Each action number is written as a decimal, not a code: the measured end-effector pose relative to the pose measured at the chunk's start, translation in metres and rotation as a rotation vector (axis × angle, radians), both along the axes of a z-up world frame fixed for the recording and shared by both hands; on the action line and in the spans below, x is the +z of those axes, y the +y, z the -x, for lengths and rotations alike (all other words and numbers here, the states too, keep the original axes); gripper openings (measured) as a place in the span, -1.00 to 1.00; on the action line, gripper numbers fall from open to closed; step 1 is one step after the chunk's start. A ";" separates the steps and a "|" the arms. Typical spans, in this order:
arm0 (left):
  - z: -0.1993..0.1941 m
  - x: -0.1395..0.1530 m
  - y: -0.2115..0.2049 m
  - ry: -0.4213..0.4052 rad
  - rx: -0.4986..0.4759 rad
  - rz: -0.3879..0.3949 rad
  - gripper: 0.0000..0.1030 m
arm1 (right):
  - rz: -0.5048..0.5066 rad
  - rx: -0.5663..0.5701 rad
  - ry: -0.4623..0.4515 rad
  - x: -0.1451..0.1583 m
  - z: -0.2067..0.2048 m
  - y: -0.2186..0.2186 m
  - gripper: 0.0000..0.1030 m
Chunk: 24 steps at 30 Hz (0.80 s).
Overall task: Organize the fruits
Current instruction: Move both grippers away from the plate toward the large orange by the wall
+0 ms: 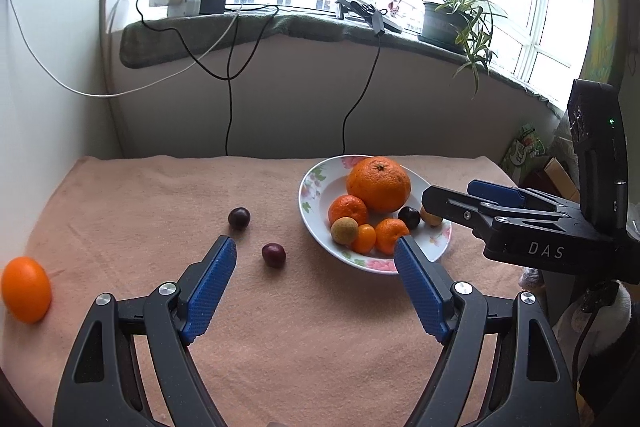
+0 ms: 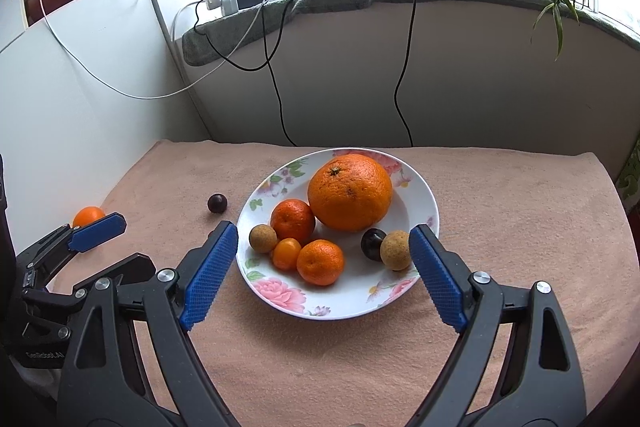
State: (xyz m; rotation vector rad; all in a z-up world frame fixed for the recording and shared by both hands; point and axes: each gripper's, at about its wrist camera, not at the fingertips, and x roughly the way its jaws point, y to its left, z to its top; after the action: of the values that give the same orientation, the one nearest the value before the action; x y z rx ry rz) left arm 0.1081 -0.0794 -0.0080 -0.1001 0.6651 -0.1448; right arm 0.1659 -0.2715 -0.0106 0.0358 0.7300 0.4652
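A floral plate [image 2: 280,291] [image 1: 310,203] holds a large orange [image 2: 349,191] [image 1: 378,183], two mandarins, a kumquat, two tan longans and a dark plum [image 2: 371,244]. Two dark plums lie on the cloth left of the plate [image 1: 239,218] [image 1: 273,255]; only one shows in the right wrist view [image 2: 217,203]. A loose orange [image 1: 26,289] [image 2: 88,215] lies at the far left. My left gripper [image 1: 316,251] is open and empty, just behind the nearer plum. My right gripper [image 2: 323,239] is open and empty over the plate's near side; it also shows in the left wrist view [image 1: 452,201].
A pink towel [image 1: 280,347] covers the table. A white wall panel [image 1: 48,87] bounds the left side. Behind is a window sill with chargers, hanging cables [image 1: 230,99] and a potted plant [image 1: 452,19]. Boxes stand beyond the right table edge [image 1: 532,155].
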 end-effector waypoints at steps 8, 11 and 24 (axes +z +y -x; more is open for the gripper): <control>0.021 0.008 0.019 -0.029 0.046 -0.007 0.60 | -0.009 0.060 -0.003 0.004 0.010 0.028 0.75; 0.028 0.010 0.029 -0.038 0.068 -0.007 0.60 | -0.004 0.085 -0.003 0.004 0.014 0.042 0.75; 0.052 0.010 0.072 -0.048 0.160 -0.004 0.61 | 0.000 0.186 -0.001 0.005 0.026 0.096 0.75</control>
State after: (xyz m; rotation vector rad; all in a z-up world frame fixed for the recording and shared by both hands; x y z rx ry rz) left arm 0.0558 -0.0078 0.0022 -0.1452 0.6073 0.0077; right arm 0.1404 -0.1758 -0.0056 -0.0327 0.7360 0.6429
